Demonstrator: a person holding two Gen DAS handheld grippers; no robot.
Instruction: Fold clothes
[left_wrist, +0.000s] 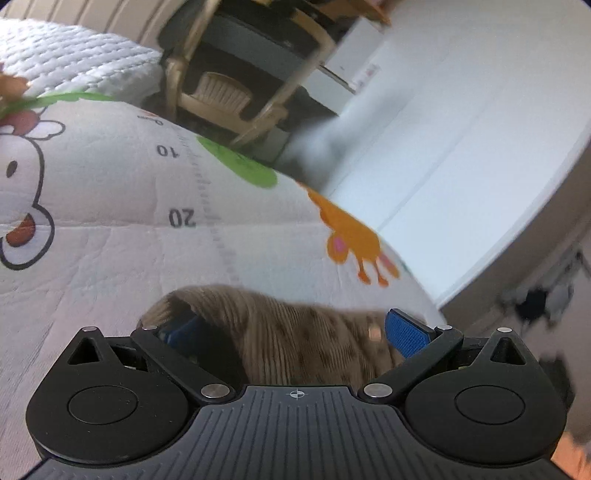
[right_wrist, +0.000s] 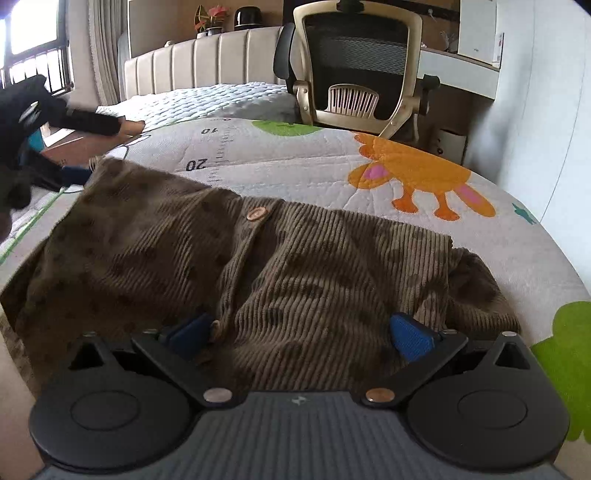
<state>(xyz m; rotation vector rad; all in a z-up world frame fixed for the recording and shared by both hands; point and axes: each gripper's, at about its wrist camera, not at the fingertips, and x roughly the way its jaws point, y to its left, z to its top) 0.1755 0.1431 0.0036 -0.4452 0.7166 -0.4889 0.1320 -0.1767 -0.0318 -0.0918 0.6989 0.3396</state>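
Observation:
A brown ribbed knit cardigan (right_wrist: 280, 266) with dark spots and round buttons lies spread on a white quilted cartoon play mat (right_wrist: 303, 166). My right gripper (right_wrist: 299, 334) is low over its near edge, blue pads wide apart, fabric bunched between them. In the left wrist view, my left gripper (left_wrist: 295, 332) has its blue pads spread wide with a fold of the same cardigan (left_wrist: 295, 339) between them, lifted above the mat (left_wrist: 110, 229). The left gripper also shows in the right wrist view (right_wrist: 70, 171) at the cardigan's far left corner.
A beige mesh office chair (right_wrist: 354, 74) stands beyond the mat. A bed with a white quilt (right_wrist: 221, 96) and padded headboard is behind. A white wall (right_wrist: 535, 110) and a desk are on the right. The person's dark sleeve (right_wrist: 88, 120) reaches in at left.

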